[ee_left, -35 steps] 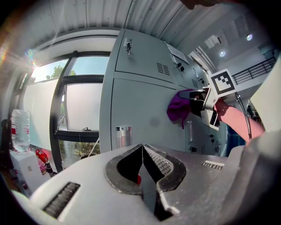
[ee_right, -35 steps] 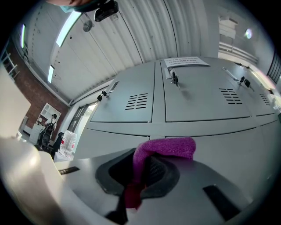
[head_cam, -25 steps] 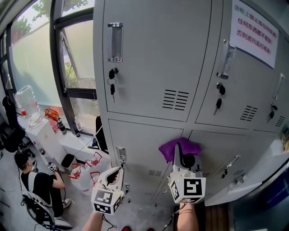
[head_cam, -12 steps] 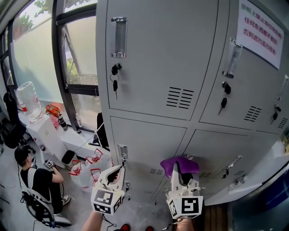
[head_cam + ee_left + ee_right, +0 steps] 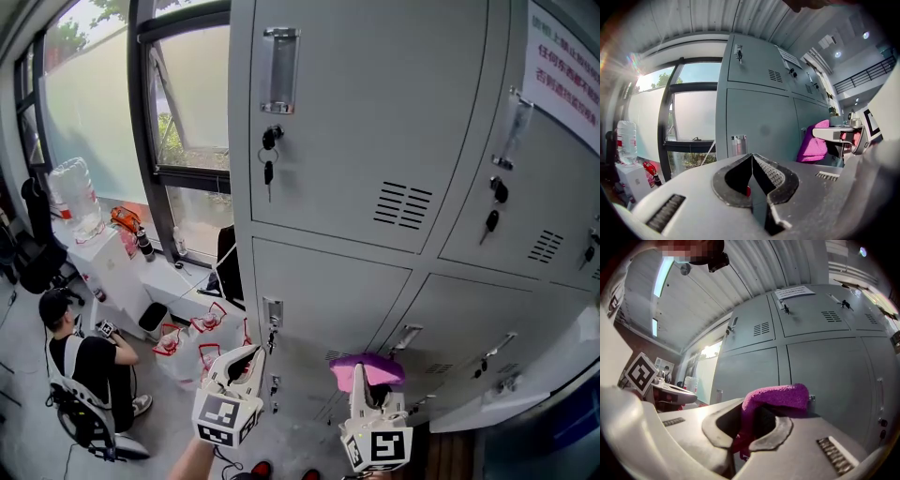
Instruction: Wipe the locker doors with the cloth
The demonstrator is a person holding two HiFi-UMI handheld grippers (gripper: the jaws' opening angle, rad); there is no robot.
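the bank of grey metal lockers (image 5: 356, 122) fills most of the head view. the right-hand doors run off the frame edge, and the white paper notice with red print (image 5: 567, 56) up top is cut off too, so i can't read it. left of the lockers there's a tall dark-framed window (image 5: 94, 103), partly frosted, with greenery showing through the clear parts. below it is a low white table (image 5: 98, 258) carrying a big clear plastic water bottle (image 5: 75, 197) and some small red stuff i can't make out. a person in a black top (image 5: 89, 366) sits on the floor-level chair at lower left, mostly seen from above.

the white left claw (image 5: 246, 354) hangs in front of the lower left locker door, near its small latch, not touching that i can see. its own view shows the claw (image 5: 752, 161) closed tip to tip with nothing in it.

the white right claw (image 5: 362, 384) is down low by the lower middle door, clamped on the fuzzy purple cloth (image 5: 367, 367). in the right gripper view the cloth (image 5: 776, 397) folds up and over the claw tips (image 5: 752, 420) and hides the far ends of both. whether it's actually pressed on the door, can't tell.

a small black key (image 5: 268, 173) dangles from the upper left door lock.
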